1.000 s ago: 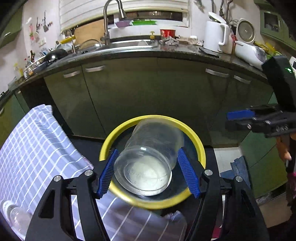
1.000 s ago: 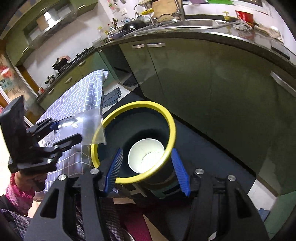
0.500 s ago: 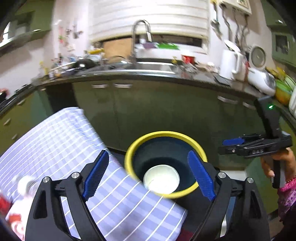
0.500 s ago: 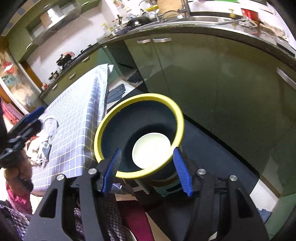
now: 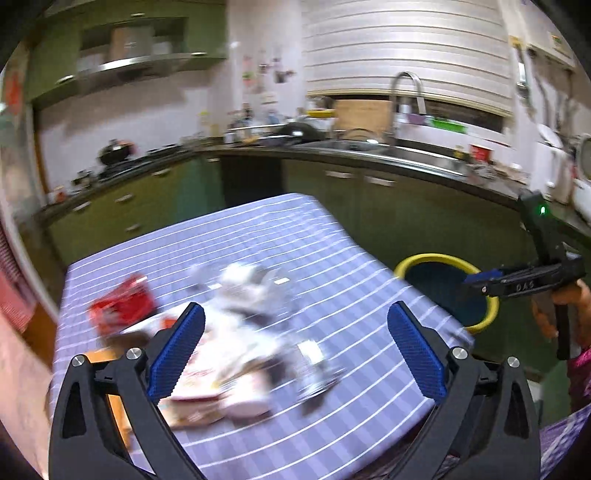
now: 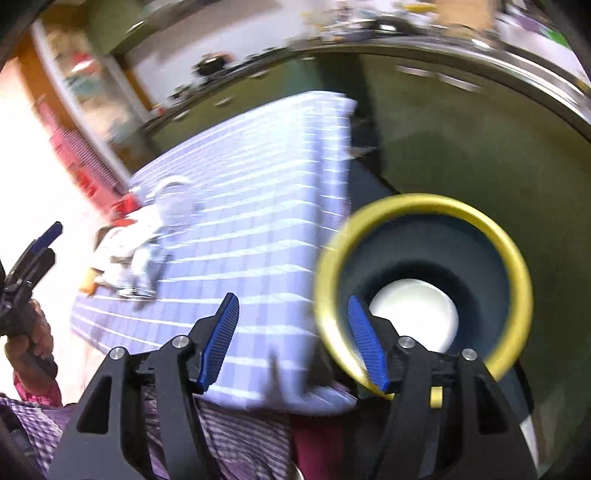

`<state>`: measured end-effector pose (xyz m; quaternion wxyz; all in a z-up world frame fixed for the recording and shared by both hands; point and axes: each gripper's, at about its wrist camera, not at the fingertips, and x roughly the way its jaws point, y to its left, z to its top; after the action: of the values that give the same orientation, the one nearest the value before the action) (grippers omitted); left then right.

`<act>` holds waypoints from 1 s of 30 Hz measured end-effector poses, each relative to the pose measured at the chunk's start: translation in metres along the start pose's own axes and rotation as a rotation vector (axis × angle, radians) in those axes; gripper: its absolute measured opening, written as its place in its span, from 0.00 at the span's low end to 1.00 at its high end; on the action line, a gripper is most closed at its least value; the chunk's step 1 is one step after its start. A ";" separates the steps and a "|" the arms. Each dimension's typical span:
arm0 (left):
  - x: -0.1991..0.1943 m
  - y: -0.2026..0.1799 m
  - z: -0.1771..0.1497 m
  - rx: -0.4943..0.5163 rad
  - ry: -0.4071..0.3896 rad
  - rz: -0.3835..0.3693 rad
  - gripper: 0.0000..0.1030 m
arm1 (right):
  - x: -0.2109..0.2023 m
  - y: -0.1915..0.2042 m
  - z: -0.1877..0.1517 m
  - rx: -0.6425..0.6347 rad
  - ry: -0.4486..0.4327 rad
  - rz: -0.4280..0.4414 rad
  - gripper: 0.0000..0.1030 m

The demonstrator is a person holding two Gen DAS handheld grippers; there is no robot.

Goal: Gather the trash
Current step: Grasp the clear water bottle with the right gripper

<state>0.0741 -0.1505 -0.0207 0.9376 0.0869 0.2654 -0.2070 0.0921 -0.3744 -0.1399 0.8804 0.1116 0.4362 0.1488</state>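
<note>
Left gripper (image 5: pixel 295 350): jaws just opened wide, nothing between, aimed at litter pile (image 5: pixel 236 339) mid-table.
Right gripper (image 6: pixel 293 341): jaws apart, empty.
Yellow-rimmed bin (image 6: pixel 517 266): beside table's corner, for drops.

Trash pile (image 5: pixel 236 332) on the checked tablecloth (image 5: pixel 332 295): motion-smeared, items unreadable; the red one (image 5: pixel 122 306) is possibly a carton. Bin (image 5: pixel 436 284): partly hidden by the right gripper (image 5: pixel 480 280). Right wrist view blurred throughout; counter clutter (image 6: pixel 332 26) indistinct.
</note>
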 end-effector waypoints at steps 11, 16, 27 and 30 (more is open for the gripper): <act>-0.022 0.067 -0.038 -0.126 -0.004 0.098 0.95 | 0.095 0.110 0.082 -0.279 0.045 0.161 0.69; -0.019 0.070 -0.043 -0.141 -0.004 0.095 0.95 | 0.125 0.129 0.110 -0.346 0.077 0.155 0.71; -0.010 0.075 -0.053 -0.165 0.004 0.109 0.95 | 0.198 0.159 0.142 -0.420 0.278 0.117 0.72; -0.008 0.077 -0.055 -0.171 0.006 0.111 0.95 | 0.212 0.166 0.142 -0.433 0.307 0.099 0.72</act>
<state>0.0754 -0.0637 -0.0588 0.9509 0.0219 0.2797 -0.1310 0.3006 -0.1533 -0.1570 0.7989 -0.0823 0.5168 0.2966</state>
